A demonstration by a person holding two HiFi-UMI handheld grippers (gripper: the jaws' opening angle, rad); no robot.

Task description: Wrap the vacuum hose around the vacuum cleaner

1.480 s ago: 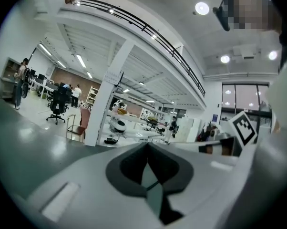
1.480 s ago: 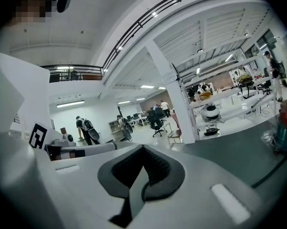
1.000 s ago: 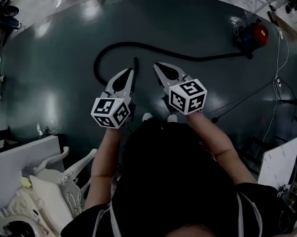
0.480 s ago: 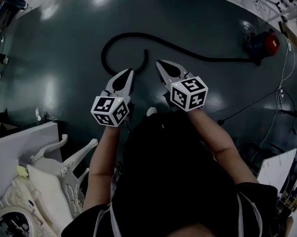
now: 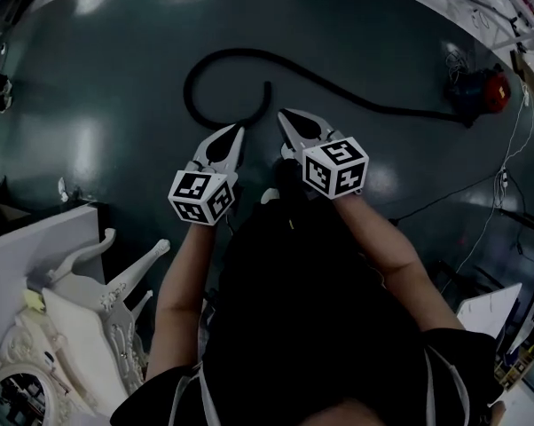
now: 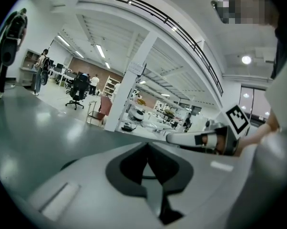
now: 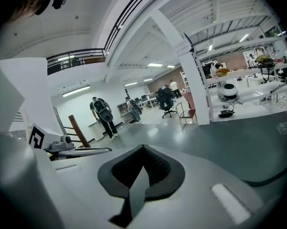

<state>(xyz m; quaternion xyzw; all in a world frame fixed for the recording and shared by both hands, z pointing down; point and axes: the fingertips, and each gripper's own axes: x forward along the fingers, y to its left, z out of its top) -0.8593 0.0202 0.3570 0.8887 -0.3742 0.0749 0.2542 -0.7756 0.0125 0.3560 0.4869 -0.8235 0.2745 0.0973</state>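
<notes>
A long black vacuum hose (image 5: 249, 56) lies on the dark floor. It runs from a loop at the upper left across to the red and blue vacuum cleaner (image 5: 484, 89) at the far right. The hose's free end (image 5: 267, 96) points toward me, just ahead of the grippers. My left gripper (image 5: 239, 129) and right gripper (image 5: 281, 114) hang side by side above the floor, both shut and holding nothing. In the left gripper view the shut jaws (image 6: 146, 144) hide the floor below; a short bit of hose (image 7: 277, 173) shows at the right edge of the right gripper view.
White ornate furniture parts (image 5: 81, 318) lie at the lower left beside a white board (image 5: 27, 238). Thin cables (image 5: 462, 189) trail over the floor at the right, near the vacuum cleaner. A white panel (image 5: 489, 313) stands at the lower right. People stand far off in the hall.
The hose loop and the vacuum cleaner have slid up and right in the head view. The hose's free end now lies closer to the fingertips. Both grippers stay shut.
</notes>
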